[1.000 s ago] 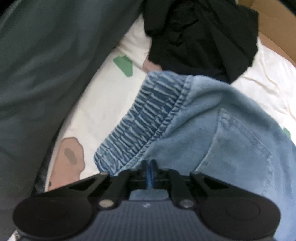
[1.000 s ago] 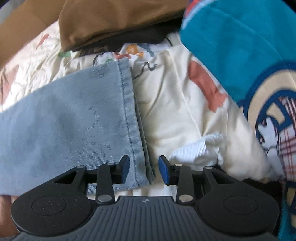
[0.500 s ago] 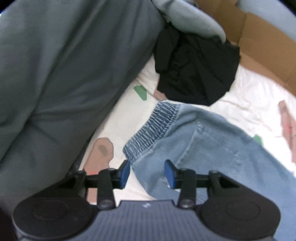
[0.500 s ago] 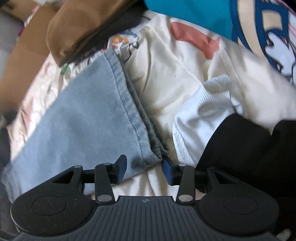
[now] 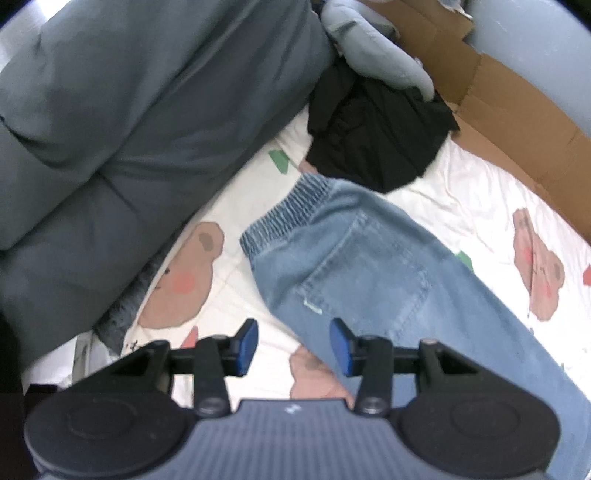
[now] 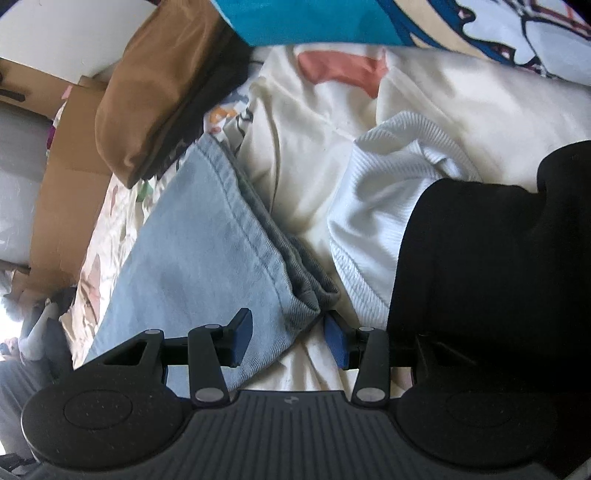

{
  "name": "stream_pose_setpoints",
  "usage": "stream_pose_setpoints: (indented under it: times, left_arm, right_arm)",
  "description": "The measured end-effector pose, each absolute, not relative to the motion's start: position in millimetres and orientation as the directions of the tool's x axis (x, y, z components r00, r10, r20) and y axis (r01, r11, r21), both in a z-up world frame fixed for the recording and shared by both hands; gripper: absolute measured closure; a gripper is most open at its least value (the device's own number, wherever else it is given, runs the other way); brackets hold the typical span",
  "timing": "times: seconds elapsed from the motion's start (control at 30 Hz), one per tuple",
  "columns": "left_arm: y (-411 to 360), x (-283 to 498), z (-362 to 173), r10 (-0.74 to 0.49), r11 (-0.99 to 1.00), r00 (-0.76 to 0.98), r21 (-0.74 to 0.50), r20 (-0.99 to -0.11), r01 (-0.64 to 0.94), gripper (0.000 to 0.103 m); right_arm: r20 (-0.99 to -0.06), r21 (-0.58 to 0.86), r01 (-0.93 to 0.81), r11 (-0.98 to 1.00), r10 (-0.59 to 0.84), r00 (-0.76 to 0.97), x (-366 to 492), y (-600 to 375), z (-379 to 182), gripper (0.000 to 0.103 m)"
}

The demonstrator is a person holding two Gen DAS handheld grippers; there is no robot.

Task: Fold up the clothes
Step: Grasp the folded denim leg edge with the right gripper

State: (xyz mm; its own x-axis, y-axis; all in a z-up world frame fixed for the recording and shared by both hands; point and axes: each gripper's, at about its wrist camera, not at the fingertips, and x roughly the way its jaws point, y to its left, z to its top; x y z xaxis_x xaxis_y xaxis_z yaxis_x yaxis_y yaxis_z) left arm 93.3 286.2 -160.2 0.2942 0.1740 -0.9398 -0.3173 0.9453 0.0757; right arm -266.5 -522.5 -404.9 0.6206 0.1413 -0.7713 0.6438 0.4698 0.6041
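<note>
The jeans [image 5: 369, 266] lay flat on a white bedsheet [image 5: 236, 206] printed with bears, back side up, with a patch pocket [image 5: 365, 273] showing. In the left wrist view their long axis ran on a diagonal: the gathered elastic waistband [image 5: 291, 210] pointed toward the upper left, near a grey duvet [image 5: 129, 122], while the legs ran off toward the lower right and out of the frame. A crumpled black garment [image 5: 376, 129] sat just beyond the waistband, touching or overlapping its far corner, with flattened cardboard [image 5: 517, 103] behind it. The left gripper [image 5: 293, 345] hung above the jeans with its blue pads [image 5: 247, 341] wide apart, holding nothing; the near edge of the denim passed below the gap between them. In the right wrist view the hem [image 6: 258, 229] at the leg end ran diagonally from upper left to lower right, the leg stretching away to the lower left. The right gripper [image 6: 288, 341] also stood spread, its pads on either side of the hem's near corner [image 6: 310, 295], not closed on it. Just beside the hem lay a white ribbed garment [image 6: 376, 206], partly under a black one [image 6: 480, 258]; a brown folded garment [image 6: 159, 85] rested beyond the hem's far end, and a teal printed fabric [image 6: 314, 18] filled the top of the frame.
</note>
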Motion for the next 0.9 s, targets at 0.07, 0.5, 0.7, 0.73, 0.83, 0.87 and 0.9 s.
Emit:
stream_pose_setpoints:
  times: [0.07,0.5,0.7,0.73,0.83,0.87,0.9]
  left_arm:
    - [281.0,85.2,-160.4,0.171,0.945,0.285,0.076,-0.943,-0.318,0.057]
    - [258.7,62.0,-162.4,0.193,0.943,0.238,0.113,-0.952,-0.313,0.057]
    - [242.2,62.3,-163.6,0.178,0.953,0.237,0.107,-0.955,-0.285,0.057]
    - [239.4,62.4,-163.8,0.175,0.954,0.237,0.106,-0.956,-0.28,0.057]
    - [231.7,62.6,-164.6,0.168,0.958,0.235,0.103,-0.957,-0.266,0.056]
    - [229.9,62.8,-165.2,0.167,0.959,0.234,0.103,-0.958,-0.262,0.056]
    - [228.2,62.8,-165.4,0.166,0.96,0.232,0.104,-0.958,-0.259,0.056]
  right_arm:
    - [-0.777,0.585,0.645,0.491,0.113,0.619,-266.7,-521.8,-405.7,0.054]
    - [-0.73,0.62,0.6,0.506,0.091,0.678,-269.6,-525.4,-402.8,0.055]
    - [-0.671,0.66,0.508,0.553,0.13,0.73,-274.7,-520.2,-379.9,0.055]
    - [-0.663,0.668,0.495,0.555,0.141,0.736,-274.8,-520.1,-377.9,0.055]
    - [-0.66,0.675,0.485,0.557,0.161,0.734,-273.3,-522.1,-379.8,0.055]
    - [-0.667,0.67,0.49,0.558,0.163,0.727,-272.2,-523.3,-382.7,0.055]
    - [-0.675,0.665,0.496,0.559,0.165,0.719,-271.0,-524.7,-386.8,0.055]
